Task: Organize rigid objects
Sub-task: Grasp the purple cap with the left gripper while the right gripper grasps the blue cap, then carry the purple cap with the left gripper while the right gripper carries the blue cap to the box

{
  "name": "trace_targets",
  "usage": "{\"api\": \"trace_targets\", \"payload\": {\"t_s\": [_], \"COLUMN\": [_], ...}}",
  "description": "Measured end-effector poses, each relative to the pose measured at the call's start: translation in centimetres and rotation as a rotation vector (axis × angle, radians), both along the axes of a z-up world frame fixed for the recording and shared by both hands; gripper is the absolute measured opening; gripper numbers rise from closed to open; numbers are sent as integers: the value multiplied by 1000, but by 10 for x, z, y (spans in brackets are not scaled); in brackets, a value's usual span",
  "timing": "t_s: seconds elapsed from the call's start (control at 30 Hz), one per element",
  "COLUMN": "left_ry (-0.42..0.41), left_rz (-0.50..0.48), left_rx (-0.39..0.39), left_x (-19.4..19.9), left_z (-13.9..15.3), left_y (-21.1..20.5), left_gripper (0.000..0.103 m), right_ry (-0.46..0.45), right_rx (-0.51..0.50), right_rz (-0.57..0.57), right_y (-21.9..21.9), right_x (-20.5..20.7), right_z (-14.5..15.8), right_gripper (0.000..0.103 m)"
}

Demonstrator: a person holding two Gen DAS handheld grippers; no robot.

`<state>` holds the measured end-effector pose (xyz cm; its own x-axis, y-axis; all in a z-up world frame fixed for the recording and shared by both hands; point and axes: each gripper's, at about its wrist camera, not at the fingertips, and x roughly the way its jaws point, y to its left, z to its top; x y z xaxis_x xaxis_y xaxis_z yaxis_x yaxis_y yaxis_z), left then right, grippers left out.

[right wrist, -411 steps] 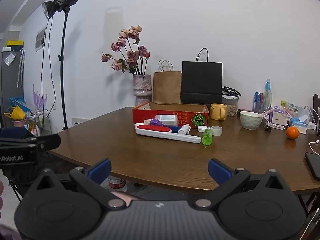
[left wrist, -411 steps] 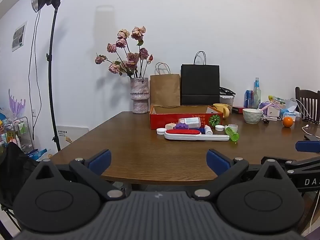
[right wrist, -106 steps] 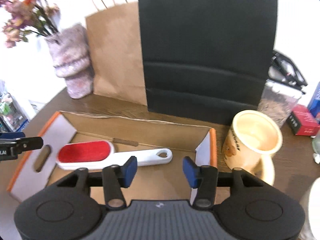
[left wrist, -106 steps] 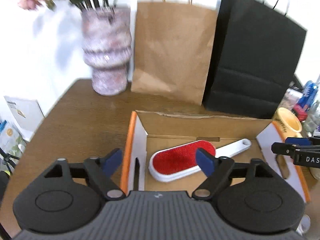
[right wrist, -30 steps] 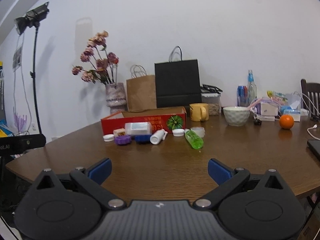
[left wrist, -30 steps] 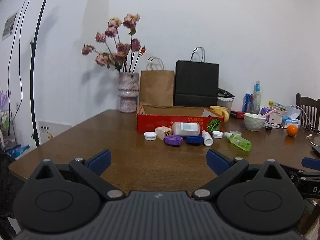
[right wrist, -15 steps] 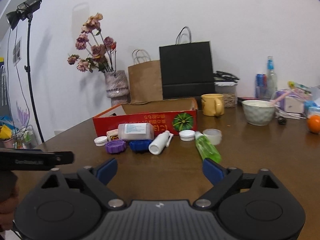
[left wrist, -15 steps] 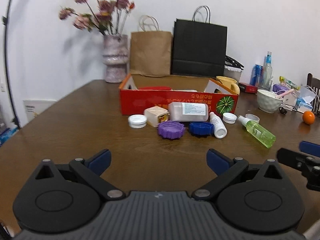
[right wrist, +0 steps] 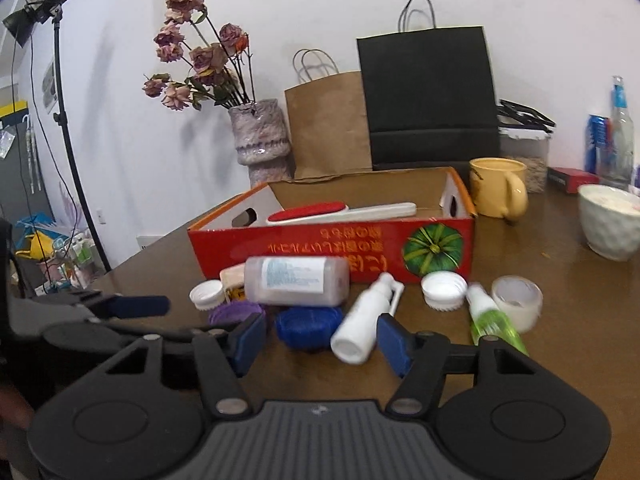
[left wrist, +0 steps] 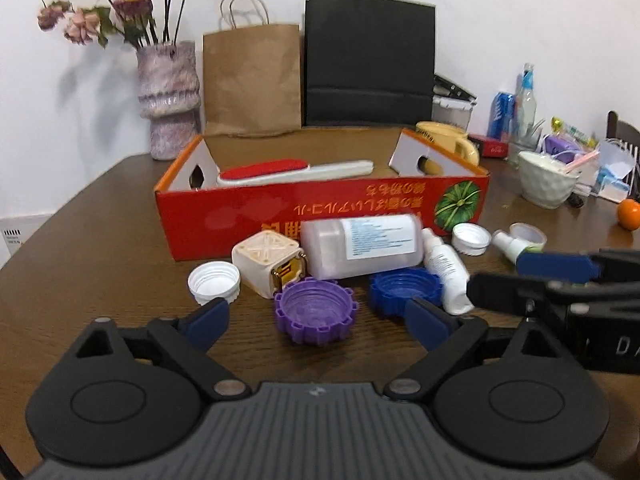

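A red cardboard box [left wrist: 320,216] holds a red-and-white lint brush [left wrist: 264,170]. In front of it lie a white pill bottle [left wrist: 360,244], a cream square jar [left wrist: 268,262], a white cap [left wrist: 214,280], a purple cap [left wrist: 316,304], a blue cap [right wrist: 310,326], a white spray bottle [right wrist: 364,320] and a green spray bottle [right wrist: 492,320]. My left gripper [left wrist: 316,320] hovers just short of the purple cap, jaws wide and closing, touching nothing. My right gripper [right wrist: 322,340] faces the blue cap and the white spray bottle, jaws closing, pads clear of both.
Behind the box stand a flower vase [left wrist: 168,96], a brown paper bag [left wrist: 252,80] and a black bag [left wrist: 368,68]. A yellow mug [right wrist: 496,192], a white bowl [right wrist: 608,224], an orange [left wrist: 628,212] and bottles crowd the right side. A light stand [right wrist: 60,120] stands at the left.
Both grippers have come forward and tilted down onto the pile, which now fills the views. The right jaws have narrowed markedly and the left ones slightly.
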<state>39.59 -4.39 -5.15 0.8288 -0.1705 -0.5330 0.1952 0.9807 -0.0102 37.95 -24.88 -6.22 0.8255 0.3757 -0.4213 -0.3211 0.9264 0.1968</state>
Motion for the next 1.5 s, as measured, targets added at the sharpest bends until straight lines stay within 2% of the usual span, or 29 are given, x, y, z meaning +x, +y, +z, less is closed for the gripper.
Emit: {"api": "trace_targets", "payload": {"t_s": [0.17, 0.37, 0.63, 0.77, 0.83, 1.03, 1.2, 1.5], "left_ry": [87, 93, 88, 71, 58, 33, 0, -109], "left_rz": [2, 11, 31, 29, 24, 24, 52, 119], "left_rx": [-56, -62, -57, -44, -42, -47, -61, -29], "left_x": [26, 39, 34, 21, 14, -13, -46, -129], "left_z": [-13, -17, -15, -12, -10, -2, 9, 30], "left_y": [9, 14, 23, 31, 34, 36, 43, 47], "left_gripper": [81, 56, 56, 56, 56, 55, 55, 56], "right_ry": [54, 83, 125, 149, 151, 135, 92, -26], "right_rx": [19, 10, -103, -123, -145, -166, -173, -138], "right_rz": [41, 53, 84, 85, 85, 63, 59, 51], "right_y": [10, 19, 34, 40, 44, 47, 43, 23], "right_x": [29, 50, 62, 65, 65, 56, 18, -85], "right_z": [-5, -10, -14, -20, -22, -20, -6, 9], "right_gripper": [62, 60, 58, 58, 53, 53, 53, 53]}}
